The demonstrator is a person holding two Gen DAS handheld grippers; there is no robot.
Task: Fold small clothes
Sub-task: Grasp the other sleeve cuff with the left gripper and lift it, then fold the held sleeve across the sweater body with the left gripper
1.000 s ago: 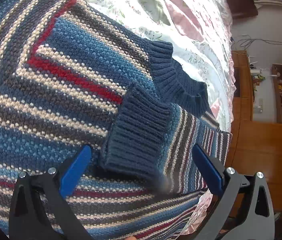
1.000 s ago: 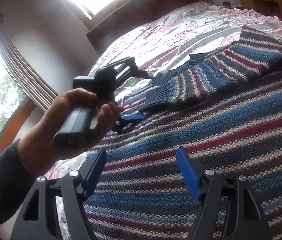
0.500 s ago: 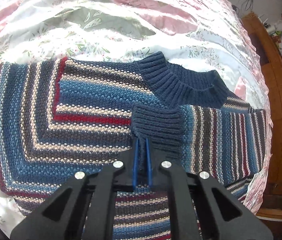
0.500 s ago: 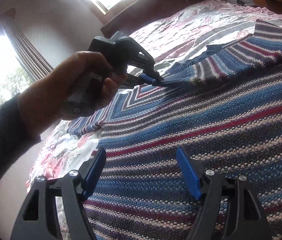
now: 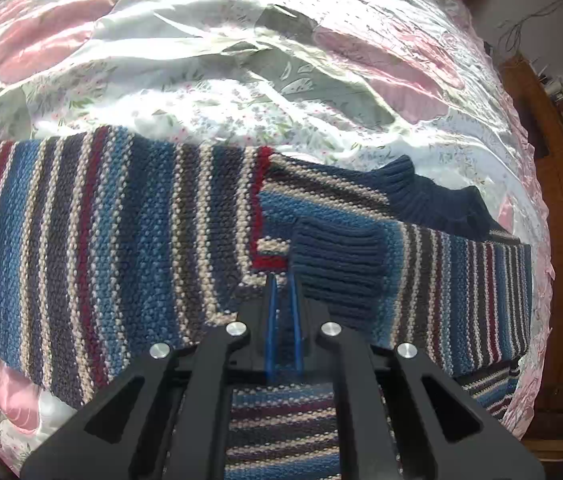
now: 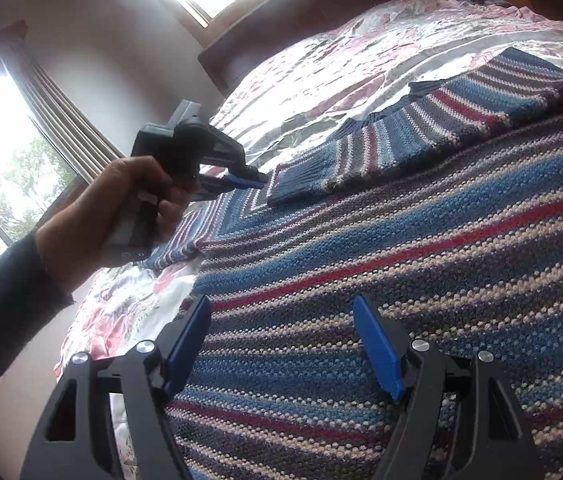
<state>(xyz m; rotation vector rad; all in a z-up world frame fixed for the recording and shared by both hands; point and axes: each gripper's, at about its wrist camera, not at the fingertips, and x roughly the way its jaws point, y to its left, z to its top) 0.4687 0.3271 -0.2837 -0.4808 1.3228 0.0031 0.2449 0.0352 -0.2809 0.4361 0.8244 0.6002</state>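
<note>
Nearest, the right gripper (image 6: pixel 281 344) hovers just above the body of the striped knit sweater (image 6: pixel 401 264), its blue jaws spread wide with nothing between them. The sweater lies flat on a bed under a floral bedspread (image 6: pixel 321 64). Further along the sweater, a person's hand (image 6: pixel 121 208) holds the left gripper (image 5: pixel 283 280), whose jaws are pinched together on the edge of the navy ribbed sleeve cuff (image 5: pixel 337 268), which rests on the sweater's chest below the collar (image 5: pixel 437 204).
</note>
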